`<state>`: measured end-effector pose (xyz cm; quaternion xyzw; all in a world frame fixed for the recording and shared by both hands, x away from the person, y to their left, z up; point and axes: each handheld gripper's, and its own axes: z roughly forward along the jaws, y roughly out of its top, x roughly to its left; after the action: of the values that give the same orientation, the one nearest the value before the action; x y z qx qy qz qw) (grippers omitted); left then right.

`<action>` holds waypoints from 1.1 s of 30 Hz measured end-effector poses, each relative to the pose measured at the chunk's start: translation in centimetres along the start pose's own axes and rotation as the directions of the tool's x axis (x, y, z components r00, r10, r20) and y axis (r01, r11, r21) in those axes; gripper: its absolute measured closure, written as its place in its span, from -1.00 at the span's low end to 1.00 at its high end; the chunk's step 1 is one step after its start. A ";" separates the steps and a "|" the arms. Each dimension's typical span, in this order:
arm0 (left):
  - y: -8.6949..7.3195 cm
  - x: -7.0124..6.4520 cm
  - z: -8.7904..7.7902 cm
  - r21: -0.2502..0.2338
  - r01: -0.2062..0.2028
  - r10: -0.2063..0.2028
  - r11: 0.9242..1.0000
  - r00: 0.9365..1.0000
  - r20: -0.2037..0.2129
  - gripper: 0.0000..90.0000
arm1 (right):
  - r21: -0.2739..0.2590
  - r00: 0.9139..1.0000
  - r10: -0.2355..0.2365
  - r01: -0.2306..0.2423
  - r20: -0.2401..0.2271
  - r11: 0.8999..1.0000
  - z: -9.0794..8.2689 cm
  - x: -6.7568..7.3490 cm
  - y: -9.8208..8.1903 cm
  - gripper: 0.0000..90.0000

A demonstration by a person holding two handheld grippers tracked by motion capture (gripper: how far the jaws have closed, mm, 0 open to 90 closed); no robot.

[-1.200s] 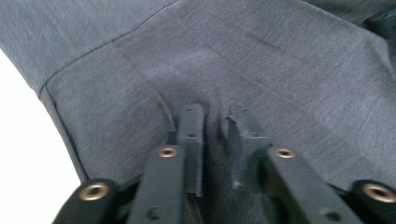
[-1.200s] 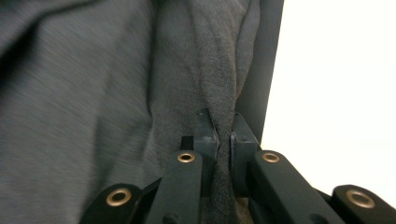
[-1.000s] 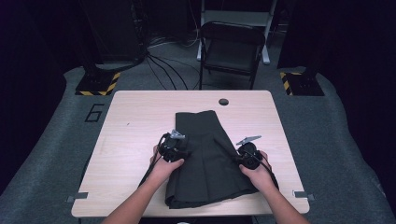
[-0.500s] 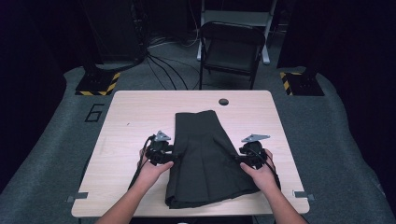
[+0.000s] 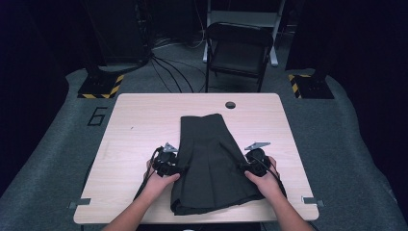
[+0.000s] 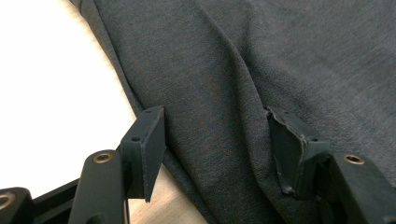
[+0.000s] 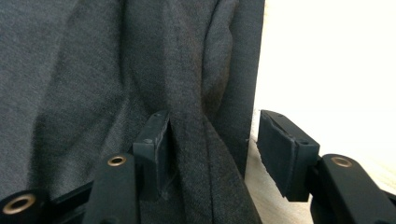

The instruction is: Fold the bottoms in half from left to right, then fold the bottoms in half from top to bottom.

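Jaws of the left gripper (image 6: 212, 144) stand spread, having just been opening, and the edge of a dark grey woven skirt (image 6: 261, 70) lies loose between them: one pad sits over the bare pale wood of the table (image 6: 51, 93), the other rests on the cloth, and neither presses it. From above, this left gripper (image 5: 180, 169) sits at the skirt's left side edge, with the person's left hand (image 5: 161, 177) wrapped round its body behind and a cable trailing back off the table's near edge. Across the cloth, the right gripper (image 7: 212, 149) also holds its jaws apart, likewise just opened; a raised fold of the skirt (image 7: 140, 70) runs up between the pads, the left pad lying against the fabric and the right pad clear of it over the wooden top (image 7: 327, 70). In the high view the right gripper (image 5: 243, 167) is at the skirt's right side edge, held by the right hand (image 5: 263, 177), a grey three-cornered plate on top. Between the two grippers the skirt (image 5: 211, 163) lies flat on the light wooden table (image 5: 144, 120), narrow waist away from the person and wide hem toward the near edge. Beyond the table's far side stands a dark folding chair (image 5: 238, 53) on the grey floor.
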<state>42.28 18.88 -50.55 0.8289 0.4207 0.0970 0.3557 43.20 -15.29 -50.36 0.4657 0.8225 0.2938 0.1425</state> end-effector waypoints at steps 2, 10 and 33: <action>-0.1 0.0 0.1 0.000 -0.006 0.006 1.000 1.000 0.001 -0.10 | -0.001 1.000 -0.009 0.009 0.001 1.000 0.0 -0.1 -0.1 -0.01; -0.3 -0.2 0.7 0.000 -0.041 0.041 0.999 0.999 -0.007 0.11 | -0.012 0.999 0.019 -0.020 -0.029 1.000 0.1 0.0 -0.4 0.11; 0.0 0.4 -0.8 0.090 -0.090 0.096 0.992 0.994 -0.058 0.83 | 0.025 0.996 -0.047 0.049 -0.075 0.998 0.3 3.0 0.2 0.22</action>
<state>42.16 19.61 -50.03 0.8589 0.3963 0.1209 0.3011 41.87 -12.56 -50.36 0.4365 0.8421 0.2961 0.1127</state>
